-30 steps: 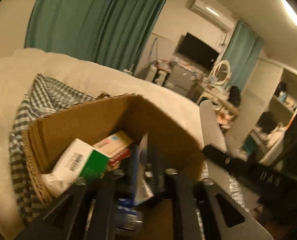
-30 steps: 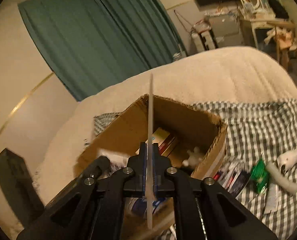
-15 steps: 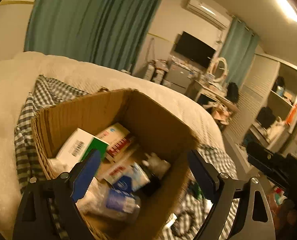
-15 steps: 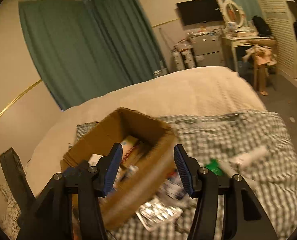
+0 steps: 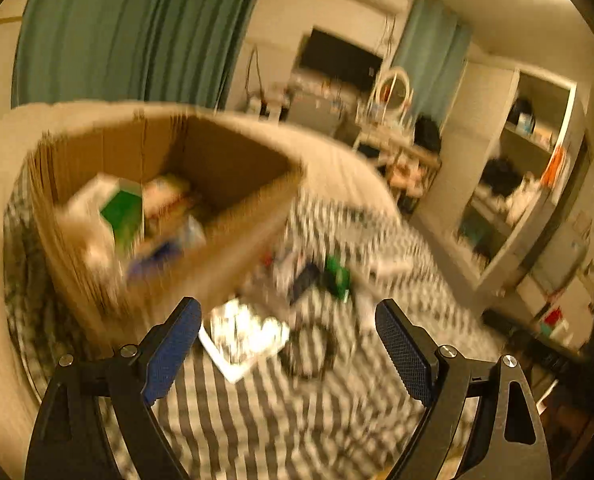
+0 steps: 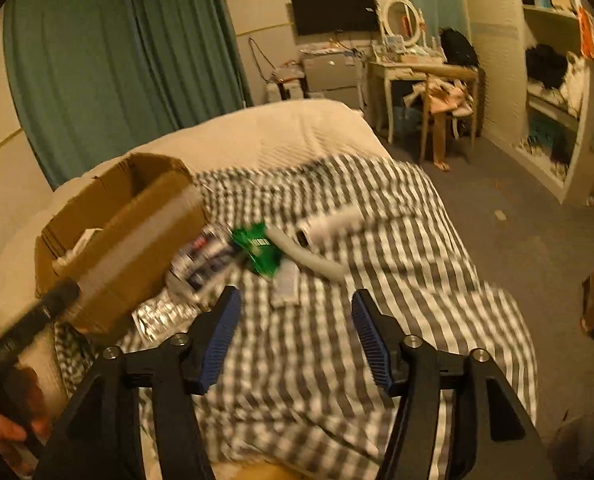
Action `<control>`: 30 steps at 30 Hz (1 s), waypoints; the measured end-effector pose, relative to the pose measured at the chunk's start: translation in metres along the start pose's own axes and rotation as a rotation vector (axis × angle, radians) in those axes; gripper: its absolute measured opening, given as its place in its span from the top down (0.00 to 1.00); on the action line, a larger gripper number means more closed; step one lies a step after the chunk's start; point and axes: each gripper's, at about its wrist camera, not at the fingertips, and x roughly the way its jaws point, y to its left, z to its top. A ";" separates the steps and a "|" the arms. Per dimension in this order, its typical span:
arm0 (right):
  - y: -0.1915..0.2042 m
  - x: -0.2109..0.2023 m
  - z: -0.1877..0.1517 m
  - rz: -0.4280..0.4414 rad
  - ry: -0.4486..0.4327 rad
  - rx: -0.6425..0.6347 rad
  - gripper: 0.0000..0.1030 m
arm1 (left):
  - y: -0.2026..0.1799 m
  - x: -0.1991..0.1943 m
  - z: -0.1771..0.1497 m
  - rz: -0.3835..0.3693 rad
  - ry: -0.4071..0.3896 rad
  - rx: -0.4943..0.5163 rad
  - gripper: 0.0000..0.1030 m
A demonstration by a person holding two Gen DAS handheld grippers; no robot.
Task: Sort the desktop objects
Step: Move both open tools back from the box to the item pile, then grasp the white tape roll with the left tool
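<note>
Left tool [image 5: 287, 336] and right tool [image 6: 295, 330] both gape wide, empty, above the checkered cloth [image 6: 337, 360] on the bed. Cardboard box [image 6: 137, 236] near the cloth's left edge; green packet [image 6: 259, 250] just beside it.

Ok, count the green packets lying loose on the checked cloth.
1: a green packet lies right of the cardboard box, beside the grey tube. Others may be hidden under clutter.

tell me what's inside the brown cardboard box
In the brown cardboard box, the blurred left wrist view shows a white and green carton and pale packets. Anything beneath them, or behind the near wall, is hidden.
</note>
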 end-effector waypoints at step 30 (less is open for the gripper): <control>0.003 -0.012 0.004 0.098 -0.014 0.024 0.39 | -0.018 0.014 -0.093 0.563 0.365 -0.038 0.01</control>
